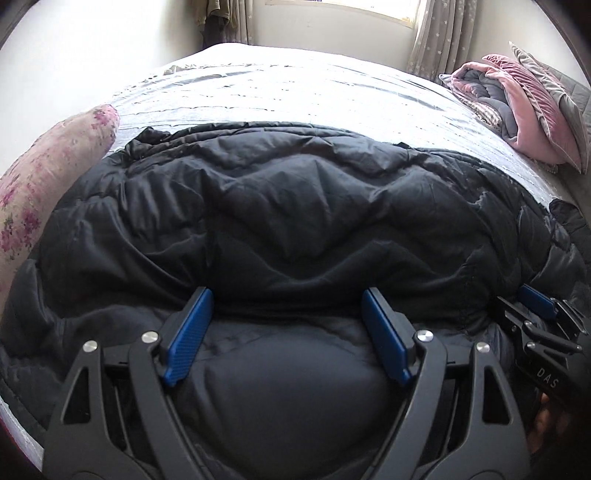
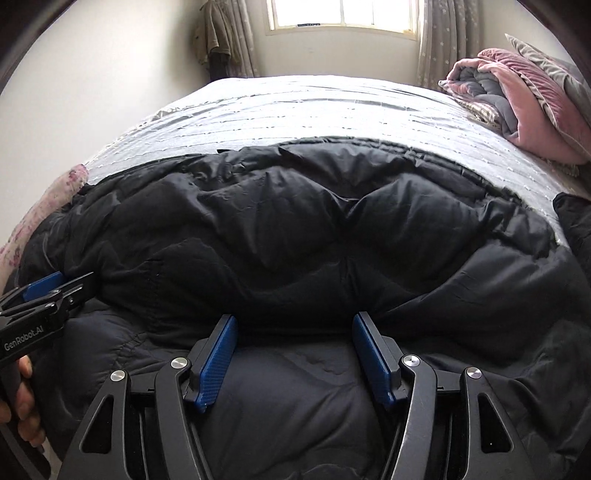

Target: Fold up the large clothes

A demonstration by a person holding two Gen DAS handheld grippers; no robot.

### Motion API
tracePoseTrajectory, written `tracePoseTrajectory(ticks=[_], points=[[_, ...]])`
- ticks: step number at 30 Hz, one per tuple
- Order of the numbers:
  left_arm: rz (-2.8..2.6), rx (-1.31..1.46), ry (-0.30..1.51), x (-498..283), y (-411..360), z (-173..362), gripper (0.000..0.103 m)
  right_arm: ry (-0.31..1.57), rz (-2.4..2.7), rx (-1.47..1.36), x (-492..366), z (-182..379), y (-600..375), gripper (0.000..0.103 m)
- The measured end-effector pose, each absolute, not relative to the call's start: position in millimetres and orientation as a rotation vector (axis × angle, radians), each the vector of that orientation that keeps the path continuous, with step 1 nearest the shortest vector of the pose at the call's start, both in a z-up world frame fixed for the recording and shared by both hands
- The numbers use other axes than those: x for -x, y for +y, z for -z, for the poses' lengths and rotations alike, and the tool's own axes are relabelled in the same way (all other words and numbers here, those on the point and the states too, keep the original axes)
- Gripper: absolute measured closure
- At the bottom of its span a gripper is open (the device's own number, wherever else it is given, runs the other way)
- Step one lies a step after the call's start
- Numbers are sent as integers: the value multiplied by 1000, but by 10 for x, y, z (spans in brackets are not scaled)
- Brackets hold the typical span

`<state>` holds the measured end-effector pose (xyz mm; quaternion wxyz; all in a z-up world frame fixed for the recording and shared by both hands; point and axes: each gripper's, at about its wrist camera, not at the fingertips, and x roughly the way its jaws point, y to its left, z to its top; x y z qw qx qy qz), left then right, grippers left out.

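Observation:
A large black quilted coat [image 1: 280,206] lies spread across the near part of the bed [image 1: 295,92]; it also fills the right wrist view [image 2: 314,229]. My left gripper [image 1: 287,295] is open, its blue pads at a raised fold of the coat, with coat fabric between the jaws. My right gripper [image 2: 293,321] is open the same way at the fold further right. The right gripper shows at the right edge of the left wrist view [image 1: 539,306]. The left gripper shows at the left edge of the right wrist view [image 2: 51,286]. Both sit side by side on the coat's near edge.
The bed has a pale grey striped cover [image 2: 314,107]. A floral cushion [image 1: 44,184] lies at the left edge. Folded pink and grey bedding with pillows [image 1: 524,99] is stacked at the far right. A window [image 2: 343,14] and curtains stand behind the bed.

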<state>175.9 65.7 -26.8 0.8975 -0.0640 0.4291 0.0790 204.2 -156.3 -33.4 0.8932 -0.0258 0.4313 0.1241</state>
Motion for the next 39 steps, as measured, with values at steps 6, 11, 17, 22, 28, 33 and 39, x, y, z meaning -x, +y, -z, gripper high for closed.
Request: tracePoseTrajectory(ticks=[6,11,17,22,28,33,39], points=[[-173,165,888,-1766,837,174,21,900,-252,37,-2046,260,-1655,38],[-267,212,849,-1730,1295,65,21,887,-175,-51,-2090,72,-2089,38],[-323,317,844,-1650,1820,75,21,889,-53,-109,-2192,2,-2671,37],[-377,271,874,-1643,1957,161,21,936,-11,-207,-2267,148,-3075,37],[-379,283,890,-1633,2053,274,21,948,1,-156,-2330,281,-3036,34],[-374,322,899,-1574,2115,287,21,958,-13,-165,-2338,319,-3101,33],[-407,437,893,-1423,2381,282,21,952,96,-205,-2296,235,-3369,32]])
